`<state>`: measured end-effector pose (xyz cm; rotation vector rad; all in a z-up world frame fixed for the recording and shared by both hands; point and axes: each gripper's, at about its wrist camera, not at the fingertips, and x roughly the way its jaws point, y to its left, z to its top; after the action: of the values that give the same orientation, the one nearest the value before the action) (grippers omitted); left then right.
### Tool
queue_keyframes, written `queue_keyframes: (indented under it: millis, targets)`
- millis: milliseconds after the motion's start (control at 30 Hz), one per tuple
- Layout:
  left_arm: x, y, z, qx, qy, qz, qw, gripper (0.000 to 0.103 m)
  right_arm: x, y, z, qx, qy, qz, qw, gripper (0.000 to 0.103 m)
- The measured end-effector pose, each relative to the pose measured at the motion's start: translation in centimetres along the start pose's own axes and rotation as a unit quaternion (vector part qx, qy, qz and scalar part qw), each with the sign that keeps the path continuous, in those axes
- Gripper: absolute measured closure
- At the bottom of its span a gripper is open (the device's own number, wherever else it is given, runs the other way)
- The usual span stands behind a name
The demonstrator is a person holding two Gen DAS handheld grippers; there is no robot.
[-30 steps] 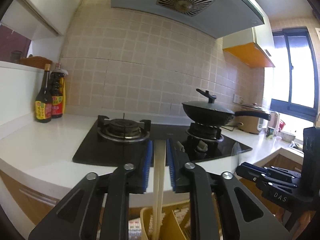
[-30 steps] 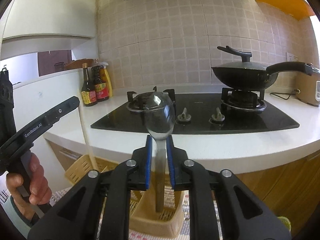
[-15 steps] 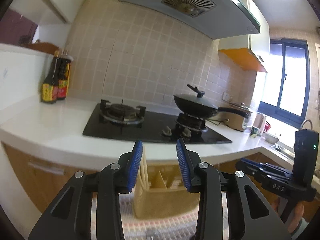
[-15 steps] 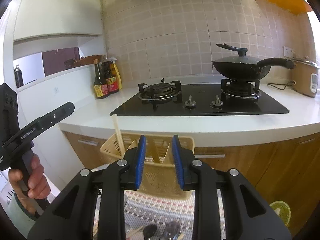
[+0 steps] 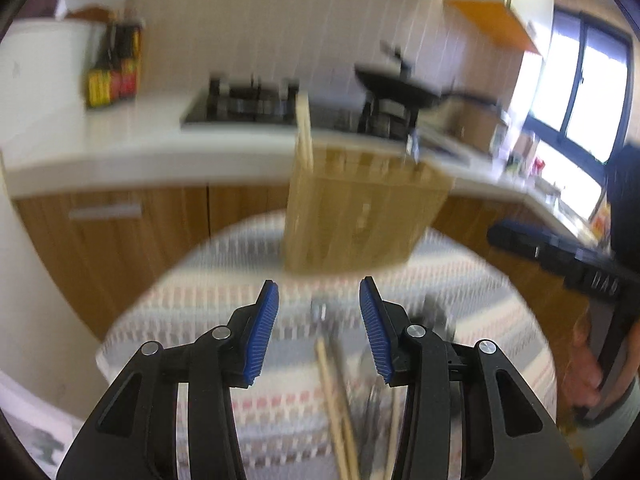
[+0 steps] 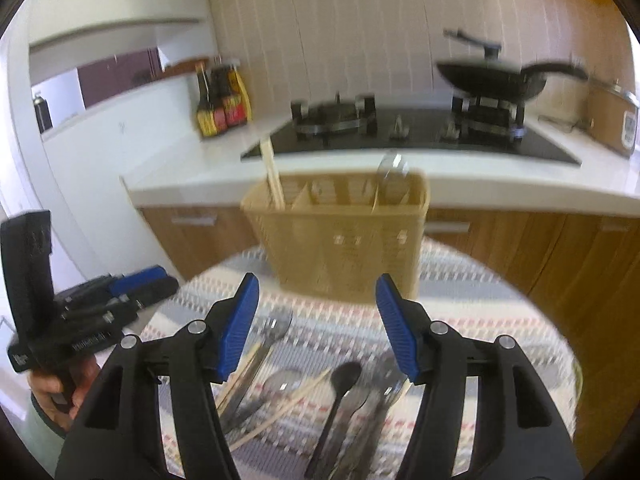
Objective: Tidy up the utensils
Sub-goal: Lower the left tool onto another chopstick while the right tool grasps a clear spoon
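Your left gripper (image 5: pixel 319 302) and right gripper (image 6: pixel 318 298) both have their jaws parted with nothing between them, having just been opening; the beige utensil basket (image 6: pixel 340 240) stands on the patterned desk (image 6: pixel 480 312), chopsticks (image 6: pixel 272 176) and a spoon (image 6: pixel 394 172) upright inside; loose cutlery (image 6: pixel 340 400) lies below your right jaws.

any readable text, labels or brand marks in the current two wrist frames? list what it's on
"DAS", blurred but just legible, on the right gripper body in the left wrist view.
White lettering on the left gripper body: too blurred to read.
Labels on the sauce bottles: too blurred to read.
Marks on the utensil basket front: not legible.
Panel on the rice cooker: not legible.
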<state>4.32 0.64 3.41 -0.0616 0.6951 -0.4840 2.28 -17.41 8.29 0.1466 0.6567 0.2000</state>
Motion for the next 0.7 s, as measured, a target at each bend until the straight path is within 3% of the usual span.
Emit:
queue_keyframes:
  millis: [233, 400, 533, 700]
  targets:
    - [4.0, 1.5, -4.1, 0.01, 0.108, -0.024, 0.9938, 0.065, 6.6, 0.0, -1.3, 0.054, 0.128, 0.032, 0.99, 0.048]
    - [5.6, 0.9, -5.8, 0.045, 0.155, -0.035, 0.9862, 0.066, 12.3, -0.1, -2.1, 0.115, 0.211, 0.085, 0.967, 0.064]
    - [5.9, 0.8, -6.5, 0.051, 0.166, -0.035, 0.9841, 0.072, 15.2, 1.3, -2.4, 0.122, 0.242, 0.081, 0.959, 0.066]
    - [6.1, 1.3, -6.6, 0.048, 0.167, -0.041, 0.984, 0.075, 16.6, 3.0, -2.5, 0.101, 0.254, 0.037, 0.961, 0.066]
